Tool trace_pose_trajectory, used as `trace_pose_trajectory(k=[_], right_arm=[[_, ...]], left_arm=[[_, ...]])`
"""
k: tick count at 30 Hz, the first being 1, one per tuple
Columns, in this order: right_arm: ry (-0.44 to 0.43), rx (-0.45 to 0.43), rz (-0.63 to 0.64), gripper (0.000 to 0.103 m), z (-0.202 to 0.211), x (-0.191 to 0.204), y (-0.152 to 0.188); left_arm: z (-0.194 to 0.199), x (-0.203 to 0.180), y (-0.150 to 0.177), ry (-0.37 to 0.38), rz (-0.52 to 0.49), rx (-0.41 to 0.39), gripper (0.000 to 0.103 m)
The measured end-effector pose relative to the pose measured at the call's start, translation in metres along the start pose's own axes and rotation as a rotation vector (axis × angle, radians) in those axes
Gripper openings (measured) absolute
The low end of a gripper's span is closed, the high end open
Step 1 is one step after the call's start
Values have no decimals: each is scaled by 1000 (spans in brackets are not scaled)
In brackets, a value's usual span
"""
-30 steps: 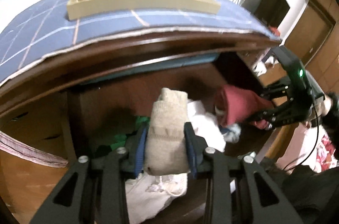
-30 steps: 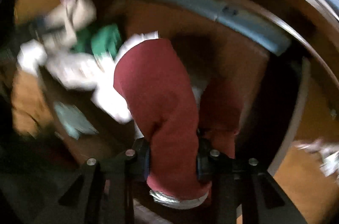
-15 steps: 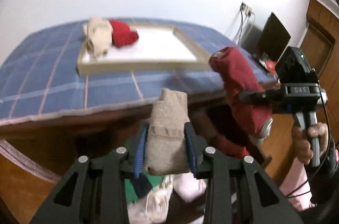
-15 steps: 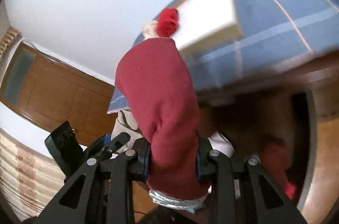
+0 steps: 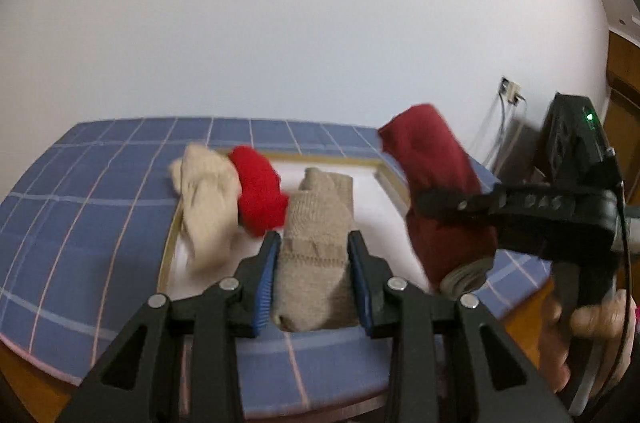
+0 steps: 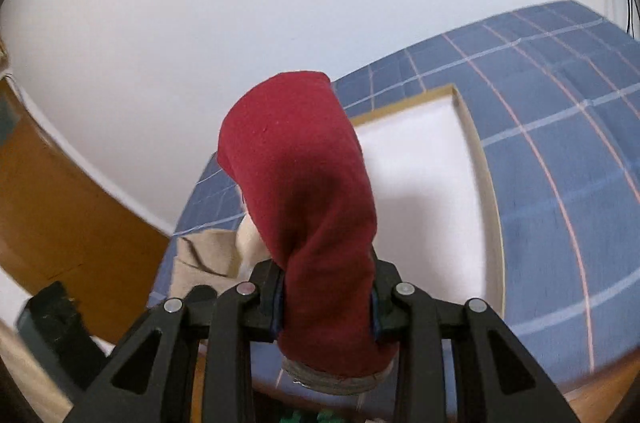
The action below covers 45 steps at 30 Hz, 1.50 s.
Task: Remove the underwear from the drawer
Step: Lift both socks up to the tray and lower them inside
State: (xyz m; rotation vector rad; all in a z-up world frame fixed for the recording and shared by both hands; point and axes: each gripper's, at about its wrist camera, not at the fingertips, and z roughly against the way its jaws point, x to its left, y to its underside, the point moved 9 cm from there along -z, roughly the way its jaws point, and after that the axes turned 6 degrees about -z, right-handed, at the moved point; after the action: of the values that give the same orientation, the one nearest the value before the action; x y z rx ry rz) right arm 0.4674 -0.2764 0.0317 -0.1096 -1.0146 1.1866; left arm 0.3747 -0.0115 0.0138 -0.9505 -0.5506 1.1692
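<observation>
Left wrist: beige underwear point(image 5: 316, 247) pinched (tray point(image 5: 384, 175) beyond).

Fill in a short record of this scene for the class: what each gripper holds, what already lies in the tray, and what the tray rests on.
left gripper: shut on beige folded garment
right gripper: shut on dark red folded garment
tray: shallow, white inside, pale wooden rim
already in tray: beige bundle and bright red bundle, side by side at its far left corner
tray rests on: blue checked cloth
drawer: not in view
</observation>
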Motion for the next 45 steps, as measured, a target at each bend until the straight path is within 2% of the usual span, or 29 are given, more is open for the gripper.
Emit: trace_pose_trajectory(k=[4, 6, 10, 11, 16, 19, 23, 24, 29, 31, 33, 35, 36, 37, 38, 39, 41, 42, 45], right_arm=[[75, -6, -38, 33, -31, -4, -25], [100, -4, -51, 33, -53, -11, -9], [154, 2, -45, 33, -84, -20, -11], [160, 14, -45, 34, -105, -25, -13], [204, 92, -65, 34, -147, -38, -14], [202, 116, -87, 34, -164, -46, -13], [196, 130, -127, 34, -179, -55, -11], [192, 133, -139, 34, -182, -57, -10], [173, 122, -135, 37, -197, -63, -16], [136, 117, -153, 43, -193, -60, -15], [132, 123, -157, 44, -192, -60, -16], [135, 161, -165, 52, -187, -60, -15], [124, 166, -177, 53, -184, -59, -16], [73, 146, -197, 55, -175, -55, -18], [52, 127, -195, 61, -170, -52, -22], [37, 100, -179, 64, -161, -47, -26], [31, 26, -131, 76, -139, -37, -34], [31, -3, -108, 77, -129, -33, -36], [25, -45, -67, 78, -107, -20, -37]], left_arm=[[-27, 0, -20, -28, -13, -9, 33], [-45, 2, -31, -53, -17, -6, 33], [-84, 6, -41, -47, 14, 50, 33], [-90, 5, -40, -51, 16, 61, 33], [-131, 21, -37, -51, 81, 125, 33], [-145, 26, -31, -40, 90, 139, 32], [-160, 22, -30, -53, 45, 148, 32], [-164, 24, -29, -57, 46, 151, 36], [-177, 26, -27, -42, 71, 178, 37], [-179, 24, -26, -40, 66, 188, 48], [-182, 22, -26, -51, 42, 203, 48], [-174, 19, -26, -42, 50, 216, 50], [-171, 19, -28, -25, 64, 221, 55], [-165, 20, -32, -7, 82, 214, 59], [-161, 23, -35, -4, 92, 201, 70], [-150, 25, -41, -5, 104, 172, 82], [-127, 29, -53, -9, 123, 111, 94], [-117, 31, -58, -9, 129, 84, 99], [-94, 34, -64, -31, 141, 54, 101]])
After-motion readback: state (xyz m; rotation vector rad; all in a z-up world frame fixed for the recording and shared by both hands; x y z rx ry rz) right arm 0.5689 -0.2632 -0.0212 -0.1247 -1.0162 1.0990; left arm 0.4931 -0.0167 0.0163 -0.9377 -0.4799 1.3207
